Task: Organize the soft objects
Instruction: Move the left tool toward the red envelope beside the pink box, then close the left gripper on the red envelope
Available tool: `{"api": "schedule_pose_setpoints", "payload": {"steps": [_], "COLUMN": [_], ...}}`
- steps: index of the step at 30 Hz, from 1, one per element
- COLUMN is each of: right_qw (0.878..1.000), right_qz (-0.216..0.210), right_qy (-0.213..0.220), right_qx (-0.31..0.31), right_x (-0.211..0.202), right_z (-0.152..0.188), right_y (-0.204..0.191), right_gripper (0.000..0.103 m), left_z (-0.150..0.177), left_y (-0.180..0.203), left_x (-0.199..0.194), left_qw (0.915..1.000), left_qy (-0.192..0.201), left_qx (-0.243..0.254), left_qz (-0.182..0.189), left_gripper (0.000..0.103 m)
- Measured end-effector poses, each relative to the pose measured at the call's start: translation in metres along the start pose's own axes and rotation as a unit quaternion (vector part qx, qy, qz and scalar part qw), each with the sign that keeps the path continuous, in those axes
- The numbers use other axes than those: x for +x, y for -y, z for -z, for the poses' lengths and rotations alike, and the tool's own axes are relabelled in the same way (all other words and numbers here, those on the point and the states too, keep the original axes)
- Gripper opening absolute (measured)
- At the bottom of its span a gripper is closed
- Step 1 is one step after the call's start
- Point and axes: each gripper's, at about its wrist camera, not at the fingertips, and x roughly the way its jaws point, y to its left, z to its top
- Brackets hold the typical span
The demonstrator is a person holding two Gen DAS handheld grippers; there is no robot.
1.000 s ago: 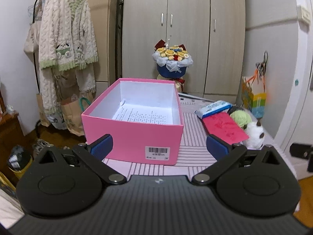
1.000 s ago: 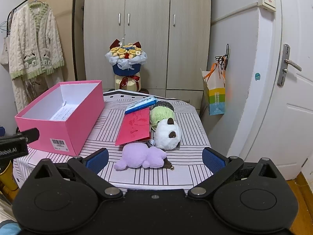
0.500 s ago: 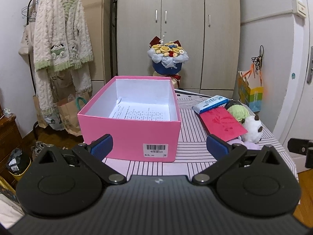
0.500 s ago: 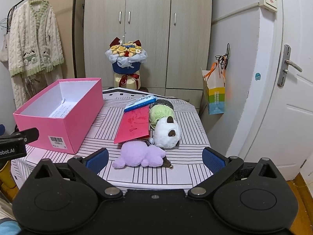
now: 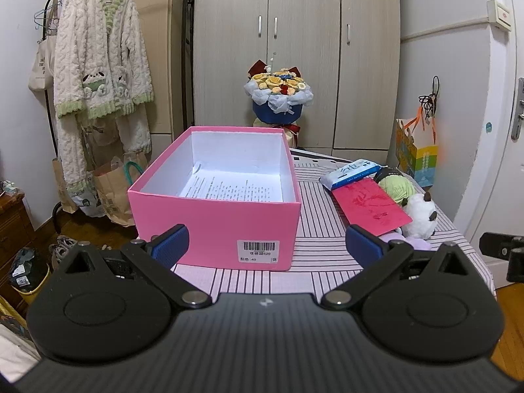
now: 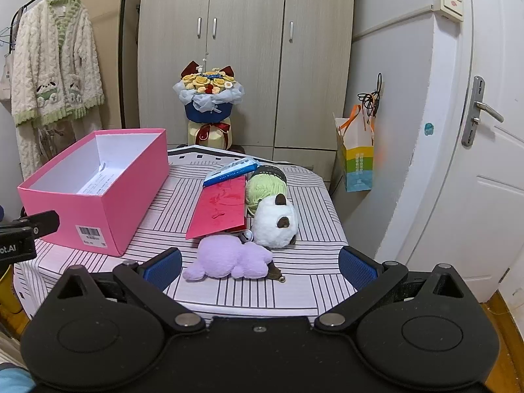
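On the striped tabletop [image 6: 304, 281] we see a purple plush toy [image 6: 229, 258] ahead of our right hand-held gripper [image 6: 260, 263]; both hand-held grippers, including the left [image 5: 267, 240], gape empty.

Pink box [image 6: 108, 196] stood open-topped on striped table [image 6: 294, 281], only a paper sheet [image 5: 229, 190] on its floor, so access from above was unobstructed. Bare cloth strip lay btwn box and red envelope [image 6: 222, 208]. Purple plush [image 6: 229, 257], white plush [image 6: 275, 222], green yarn [image 6: 263, 190] and wipes pack [image 6: 232, 172] crowded the right half, touching or overlapping; front edge near purple plush was free.
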Motion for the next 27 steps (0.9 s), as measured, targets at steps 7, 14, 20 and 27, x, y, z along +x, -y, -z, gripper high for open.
{"api": "schedule_pose_setpoints", "payload": {"steps": [7, 14, 20, 27], "right_qw": [1.000, 0.999, 0.996, 0.989], "right_qz": [0.000, -0.030, -0.049, -0.113], "right_qy": [0.002, 0.038, 0.073, 0.092], "right_qx": [0.000, -0.007, -0.020, 0.001], "right_x": [0.000, -0.006, 0.009, 0.039], "right_z": [0.000, 0.003, 0.008, 0.003], "right_y": [0.001, 0.004, 0.007, 0.032], "right_gripper": [0.103, 0.103, 0.103, 0.103], "left_z": [0.001, -0.001, -0.001, 0.002], "left_y": [0.001, 0.000, 0.004, 0.018], "left_x": [-0.001, -0.005, 0.001, 0.023], "left_qw": [1.0000, 0.9996, 0.9991, 0.9946], "left_qy": [-0.002, -0.001, 0.006, 0.015], "left_qx": [0.005, -0.005, -0.011, -0.020], "left_qz": [0.003, 0.028, 0.040, 0.101], "left_gripper": [0.103, 0.103, 0.102, 0.100]}}
